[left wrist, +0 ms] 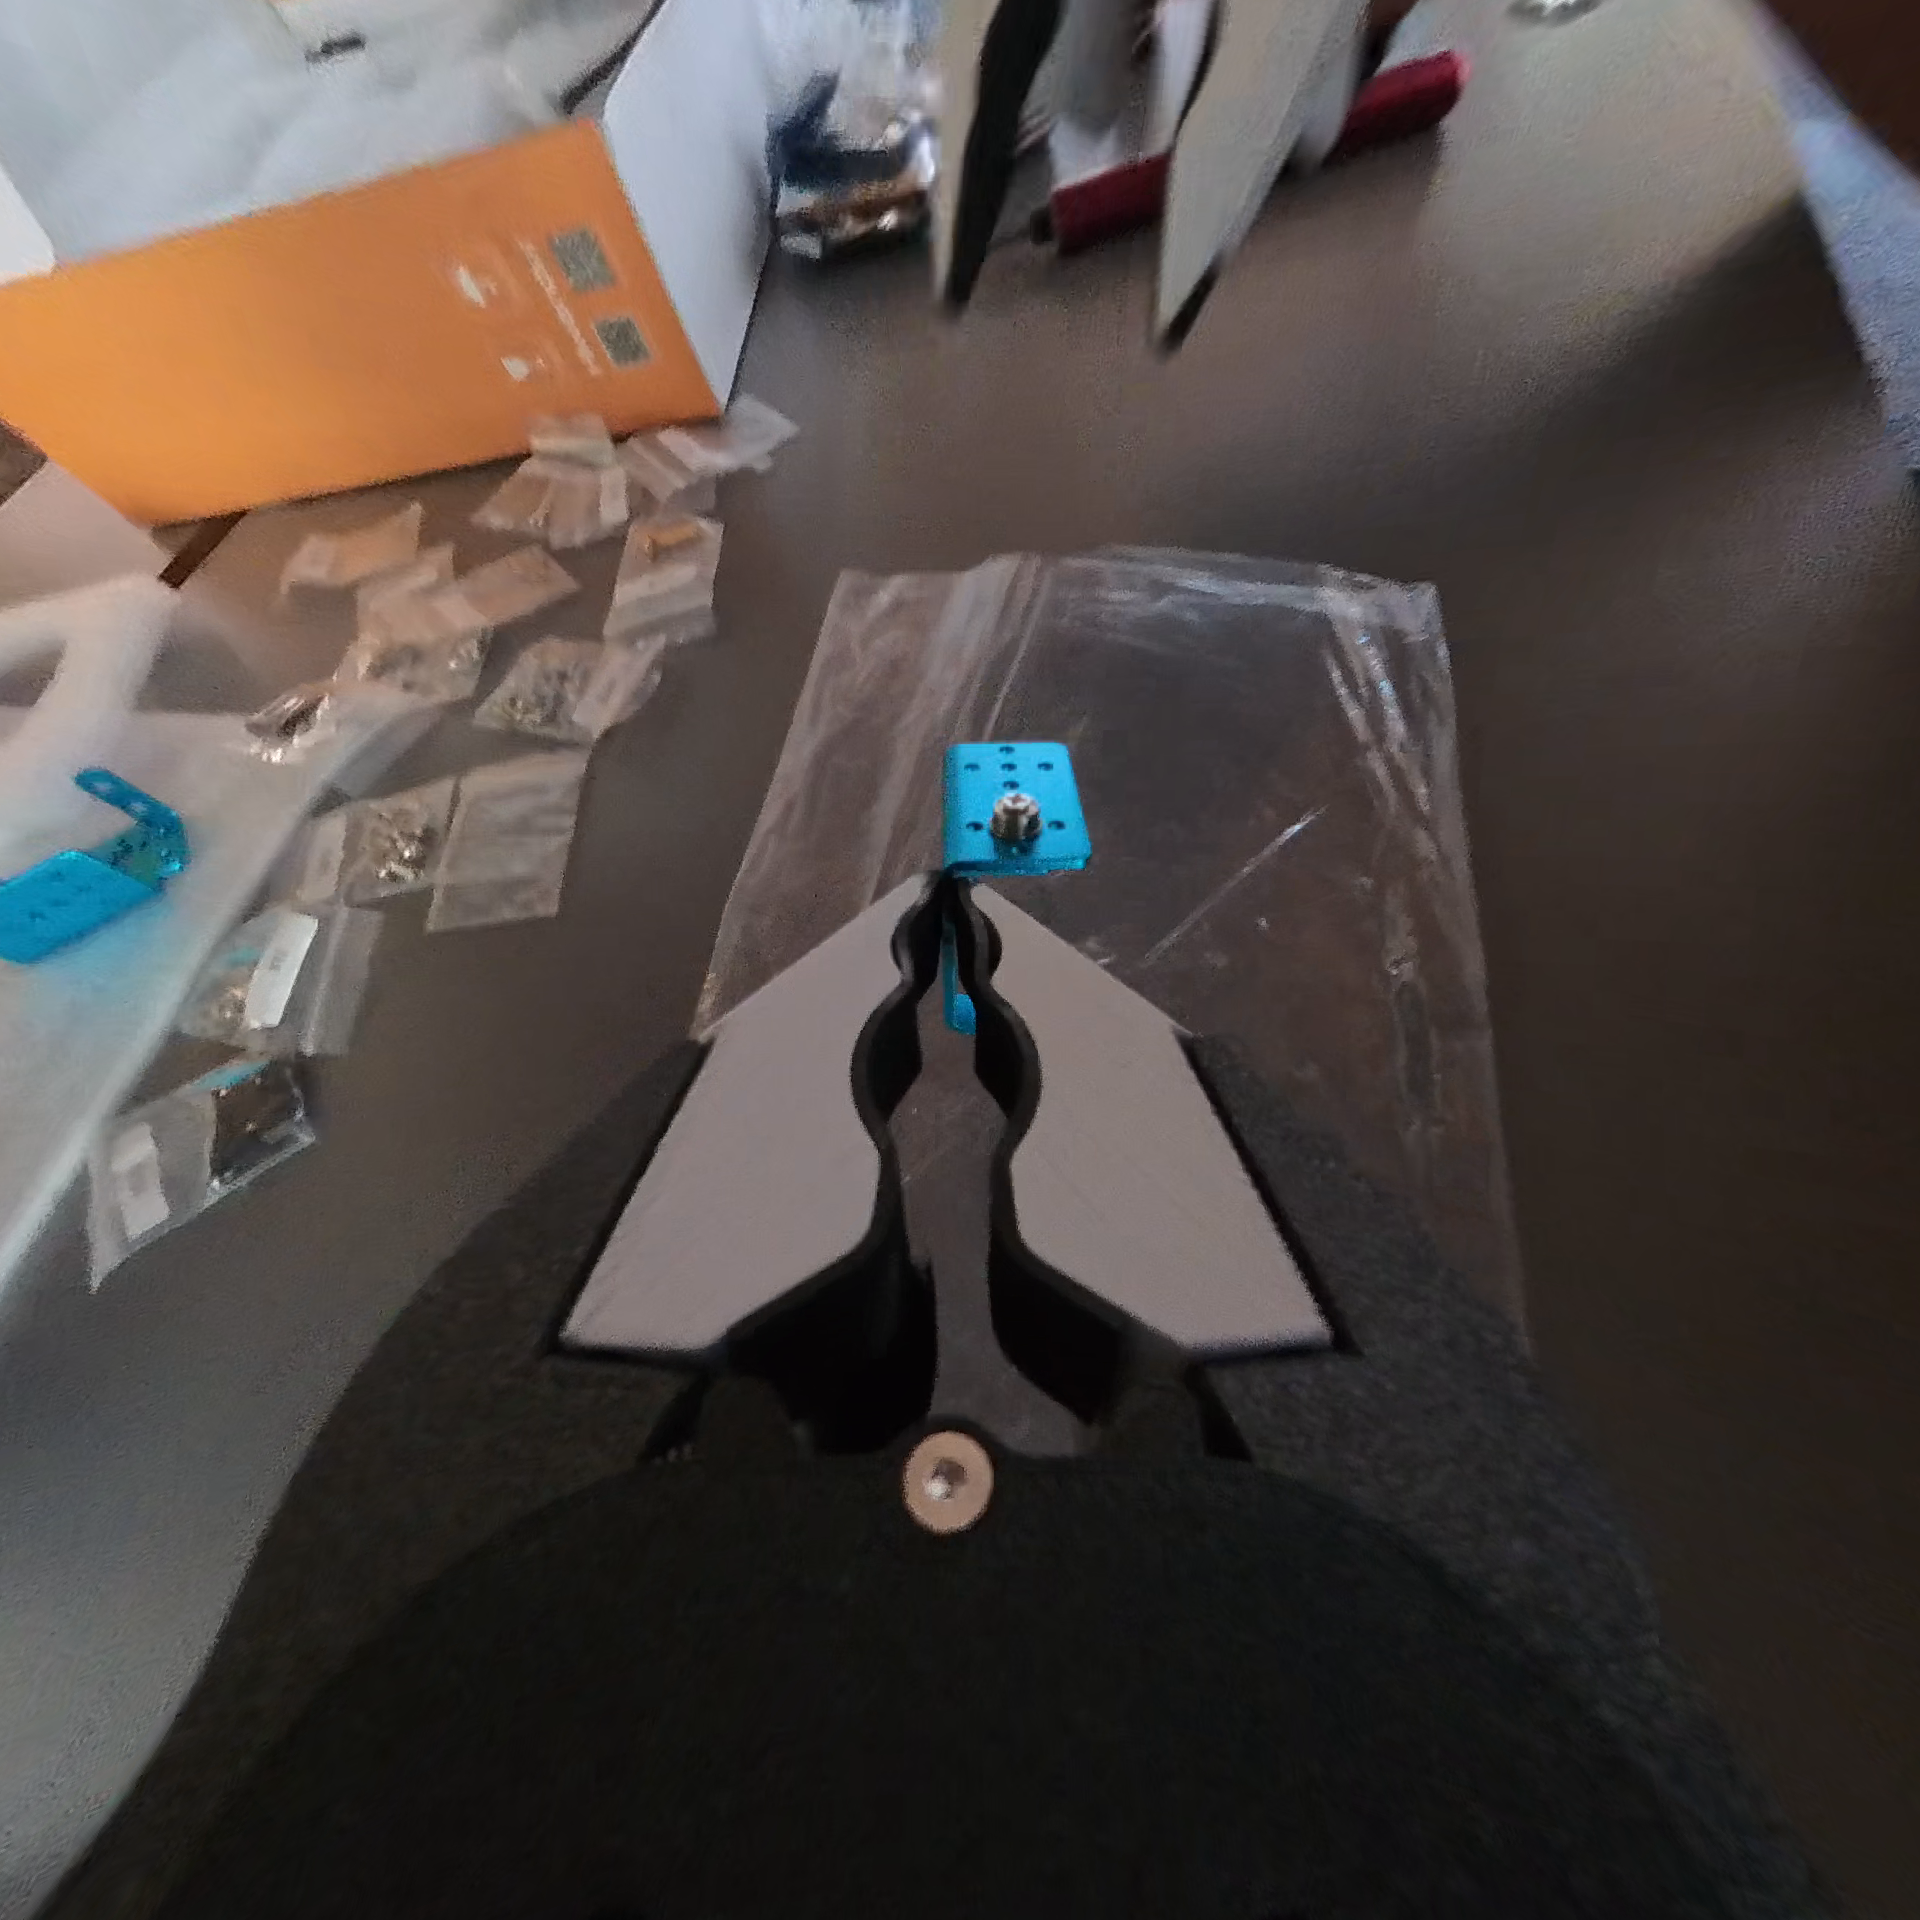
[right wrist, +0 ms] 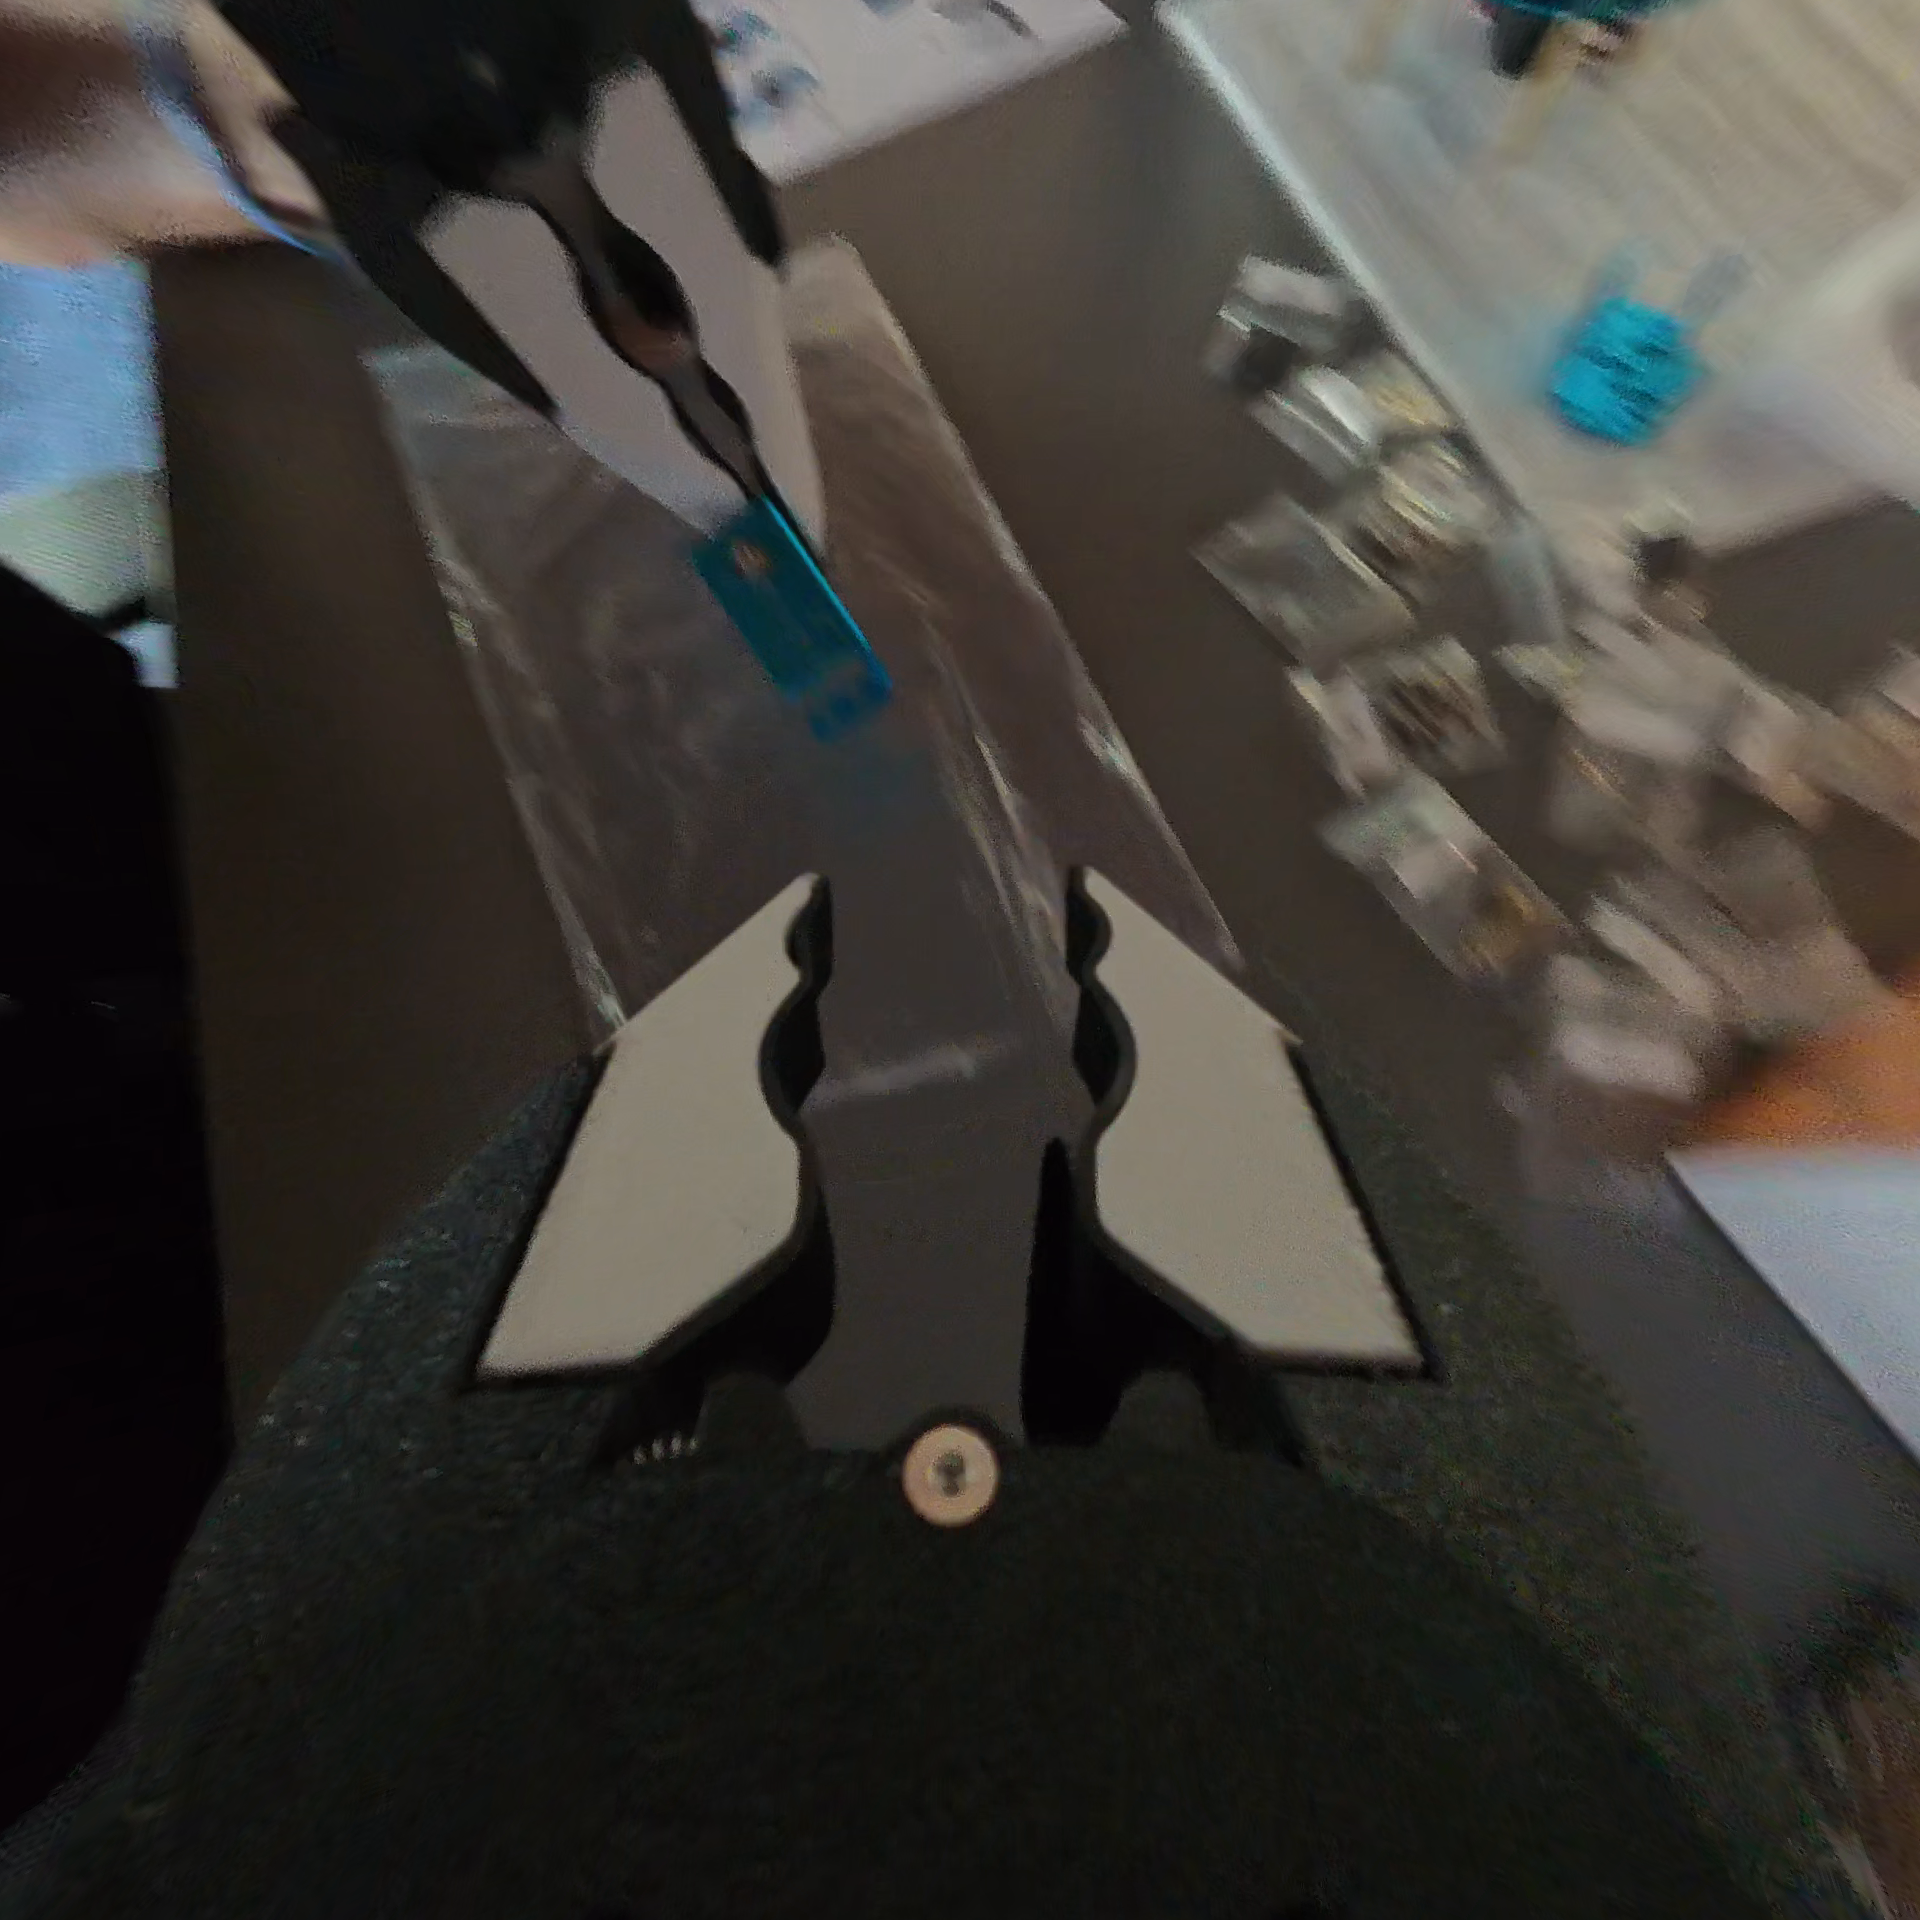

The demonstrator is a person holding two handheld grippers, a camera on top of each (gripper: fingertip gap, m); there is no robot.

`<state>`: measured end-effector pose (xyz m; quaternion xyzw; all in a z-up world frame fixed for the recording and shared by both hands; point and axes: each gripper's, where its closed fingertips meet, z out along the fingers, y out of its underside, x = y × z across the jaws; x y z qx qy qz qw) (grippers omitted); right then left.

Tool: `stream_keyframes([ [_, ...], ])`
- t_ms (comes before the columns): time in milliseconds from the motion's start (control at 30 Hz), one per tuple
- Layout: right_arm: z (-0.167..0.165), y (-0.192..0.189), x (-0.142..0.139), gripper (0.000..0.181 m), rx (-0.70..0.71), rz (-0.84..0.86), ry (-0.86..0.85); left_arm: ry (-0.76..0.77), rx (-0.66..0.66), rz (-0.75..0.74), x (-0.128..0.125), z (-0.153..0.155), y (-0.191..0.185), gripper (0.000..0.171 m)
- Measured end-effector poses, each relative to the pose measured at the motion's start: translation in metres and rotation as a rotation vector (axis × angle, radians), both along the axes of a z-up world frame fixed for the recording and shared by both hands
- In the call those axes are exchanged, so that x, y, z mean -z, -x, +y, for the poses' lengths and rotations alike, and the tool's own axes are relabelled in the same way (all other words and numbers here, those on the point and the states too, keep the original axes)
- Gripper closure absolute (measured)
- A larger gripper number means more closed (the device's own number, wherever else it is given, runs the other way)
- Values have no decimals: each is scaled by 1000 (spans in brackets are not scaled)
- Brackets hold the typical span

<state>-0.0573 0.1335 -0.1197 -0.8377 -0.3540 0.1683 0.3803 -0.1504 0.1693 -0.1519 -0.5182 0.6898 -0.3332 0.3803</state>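
My left gripper (left wrist: 948,896) is shut on the lower flange of a small blue metal bracket (left wrist: 1013,810). The bracket's flat top has several holes and a silver screw (left wrist: 1016,821) standing in it. It hangs above a clear plastic bag (left wrist: 1195,748) lying on the dark table. The right wrist view shows the same left gripper (right wrist: 753,483) pinching the blue bracket (right wrist: 795,618) from above. My right gripper (right wrist: 951,894) is open with nothing between its pads, a short way from the bracket, over the clear bag (right wrist: 935,582). It also shows in the left wrist view (left wrist: 1070,301), open.
An orange and white box (left wrist: 343,322) lies at the far left. Several small clear bags of hardware (left wrist: 499,707) are scattered beside it. Another blue bracket (left wrist: 94,873) sits at the left edge. A red-handled tool (left wrist: 1392,94) lies at the back. My hands' fingertips stand some 11 centimeters from each other.
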Motion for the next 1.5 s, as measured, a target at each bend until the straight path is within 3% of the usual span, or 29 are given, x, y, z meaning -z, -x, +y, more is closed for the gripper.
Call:
stream_keyframes([
  [100,-42,-81,-10,130,288,-66,19,33,2,88,14,2,5,169],
  [200,-94,-175,10,132,610,-136,110,90,2,144,18,5,14,170],
  [267,-116,-197,28,135,711,-101,137,81,18,166,20,6,19,169],
  [433,-126,-218,48,140,877,25,60,98,49,231,34,1,26,162],
  [567,-125,-219,68,140,885,17,104,160,67,251,33,-8,36,124],
  [633,-126,-220,71,145,886,-21,111,152,60,254,21,-5,48,110],
  [700,-126,-220,71,154,877,-39,130,61,38,190,-12,6,52,106],
  [767,-125,-219,70,162,848,-95,127,35,97,117,-52,-4,35,106],
  [867,-120,-207,61,162,772,-218,60,-106,177,67,-83,-26,-25,106],
  [933,-117,-187,49,162,685,-292,17,-285,200,67,-77,-41,-82,105],
  [1033,-115,-157,33,162,570,-406,-18,-601,289,86,-41,-72,-155,99],
  [1133,-112,-128,10,162,451,-474,-78,-775,328,113,-9,-83,-199,97],
  [1200,-113,-108,-10,162,359,-515,-154,-747,357,85,-3,-97,-207,107],
  [1233,-113,-99,-19,162,313,-532,-191,-720,361,55,-5,-104,-209,124],
  [1267,-114,-91,-28,162,272,-549,-225,-718,343,14,-12,-107,-209,154],
  [1400,-105,-81,-60,155,237,-569,-385,-764,158,-119,-49,-92,-197,154],
  [1500,-109,-91,-115,138,424,-325,-578,-758,-4,-191,-77,-65,-174,155],
])
